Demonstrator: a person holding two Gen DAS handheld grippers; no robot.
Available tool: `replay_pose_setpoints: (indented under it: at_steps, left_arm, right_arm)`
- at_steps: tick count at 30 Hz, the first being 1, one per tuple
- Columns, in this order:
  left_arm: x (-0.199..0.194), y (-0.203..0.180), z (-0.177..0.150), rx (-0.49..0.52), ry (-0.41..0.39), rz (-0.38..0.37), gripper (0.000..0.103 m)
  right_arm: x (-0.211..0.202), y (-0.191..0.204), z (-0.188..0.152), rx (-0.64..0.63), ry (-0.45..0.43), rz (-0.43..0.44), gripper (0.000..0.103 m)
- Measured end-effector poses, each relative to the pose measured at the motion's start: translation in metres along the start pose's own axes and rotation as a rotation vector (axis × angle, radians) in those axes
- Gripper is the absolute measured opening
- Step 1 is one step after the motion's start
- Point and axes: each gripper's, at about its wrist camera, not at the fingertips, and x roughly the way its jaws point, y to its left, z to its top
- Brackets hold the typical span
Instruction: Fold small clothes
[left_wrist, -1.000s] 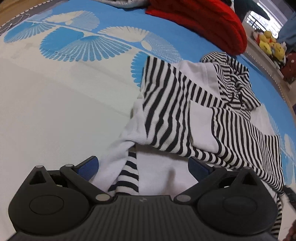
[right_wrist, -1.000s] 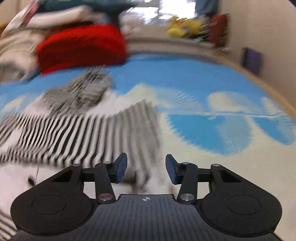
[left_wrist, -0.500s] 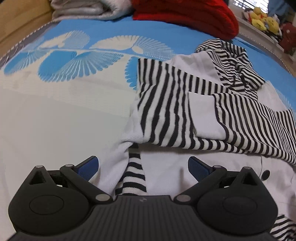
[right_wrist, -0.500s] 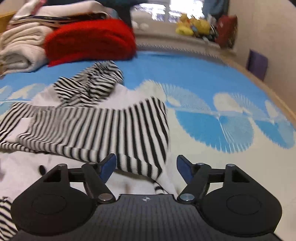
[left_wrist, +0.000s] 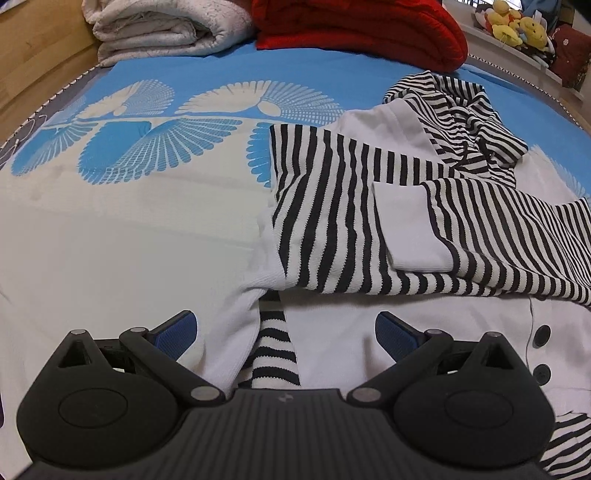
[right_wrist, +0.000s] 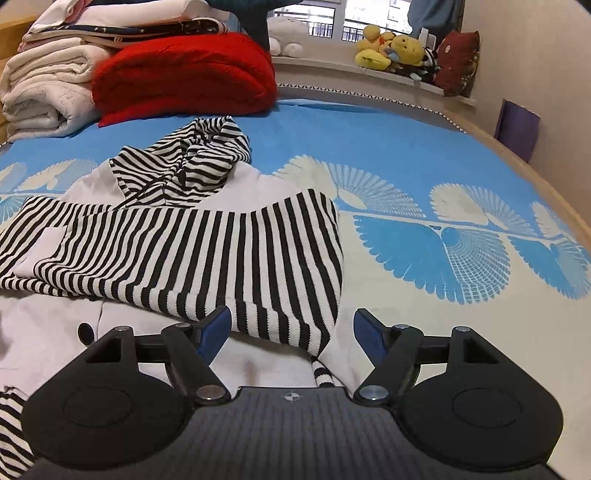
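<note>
Both grippers wide apart over striped hoodie

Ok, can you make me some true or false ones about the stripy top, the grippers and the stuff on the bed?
1. Both sleeves of the stripy top are folded across its front. True.
2. The left hand-held gripper is squeezing a sleeve. False: it is open, holding nothing.
3. A red blanket lies behind the top. True.
4. The right hand-held gripper is shut. False: it is open.
5. The bed cover is green. False: it is blue and white.
</note>
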Motion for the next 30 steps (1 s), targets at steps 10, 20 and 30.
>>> replay_pose_setpoints:
  at_steps: [10,20,30]
  left_arm:
    - [-0.006,0.015,0.01,-0.014,-0.009,0.014,0.103]
    - [0.009,0.106,0.076,-0.191,-0.1,0.185,0.103]
    - [0.031,0.126,0.068,-0.218,0.015,0.13,0.103]
  right_arm:
    - [0.002,-0.001,0.003,-0.005,-0.004,0.002,0.075]
    - [0.016,-0.006,0.133,0.153,-0.154,0.118,0.082]
    - [0.232,0.053,0.26,0.329,-0.01,0.082,0.09]
